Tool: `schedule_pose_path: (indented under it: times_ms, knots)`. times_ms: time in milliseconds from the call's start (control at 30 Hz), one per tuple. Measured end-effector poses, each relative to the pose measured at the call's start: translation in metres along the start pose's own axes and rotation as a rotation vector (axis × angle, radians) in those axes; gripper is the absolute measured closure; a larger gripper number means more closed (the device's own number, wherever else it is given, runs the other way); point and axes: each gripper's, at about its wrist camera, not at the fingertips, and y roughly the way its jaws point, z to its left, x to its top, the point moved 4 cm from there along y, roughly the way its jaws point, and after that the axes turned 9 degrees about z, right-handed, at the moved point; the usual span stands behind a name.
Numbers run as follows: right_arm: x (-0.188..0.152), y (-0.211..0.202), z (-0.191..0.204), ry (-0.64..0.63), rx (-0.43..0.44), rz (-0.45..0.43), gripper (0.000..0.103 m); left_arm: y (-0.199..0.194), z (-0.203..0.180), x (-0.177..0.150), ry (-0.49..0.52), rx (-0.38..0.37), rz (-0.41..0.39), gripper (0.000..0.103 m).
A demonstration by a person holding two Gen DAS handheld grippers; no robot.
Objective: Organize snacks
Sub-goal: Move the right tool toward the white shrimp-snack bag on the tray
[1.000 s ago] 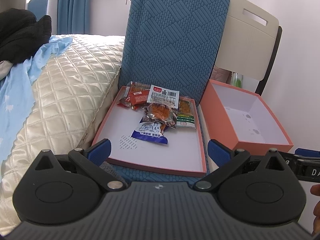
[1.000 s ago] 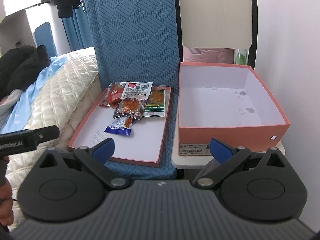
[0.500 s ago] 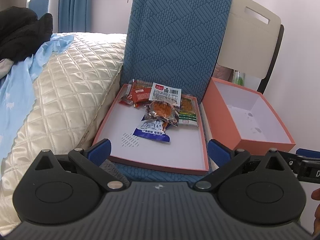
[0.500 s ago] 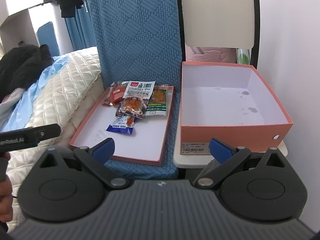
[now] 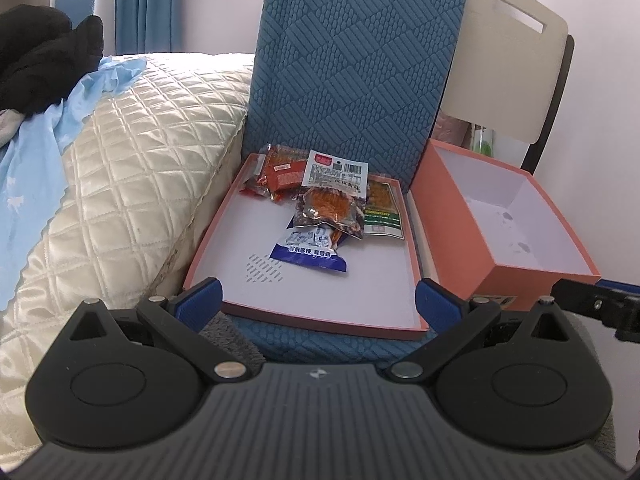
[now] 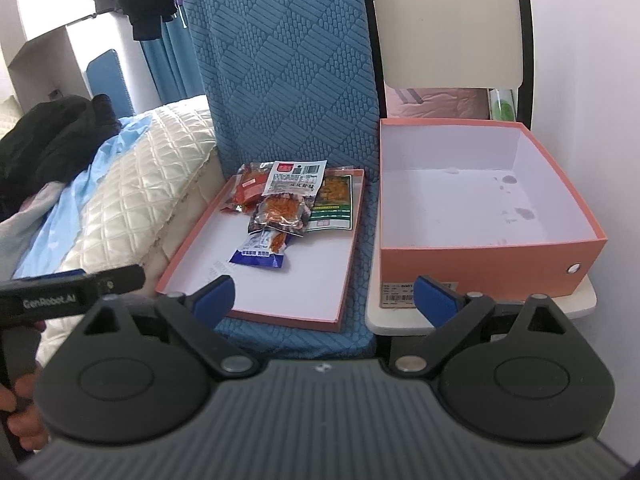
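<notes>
Blue chair (image 5: 352, 60), crinkled snack packets (image 5: 320, 208) heaped

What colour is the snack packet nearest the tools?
Blue and white packet, clearest in the left wrist view.

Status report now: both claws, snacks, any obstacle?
Left claw open, right claw open, both holding nothing. Snack packets piled in box lid; orange box holds none. Nothing blocks the way.
</notes>
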Motion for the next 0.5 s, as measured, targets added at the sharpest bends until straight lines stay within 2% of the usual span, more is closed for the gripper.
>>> schedule_pose_path:
  times_ms: [367, 500]
  knots:
    - [0.013, 0.018, 0.000, 0.008, 0.074, -0.001, 0.007, 0.028, -0.003, 0.017, 0.035, -0.027, 0.024, 0.000]
    - [0.021, 0.027, -0.003, 0.008, 0.077, -0.010, 0.007, 0.040, -0.010, 0.025, 0.063, -0.031, 0.027, 0.000]
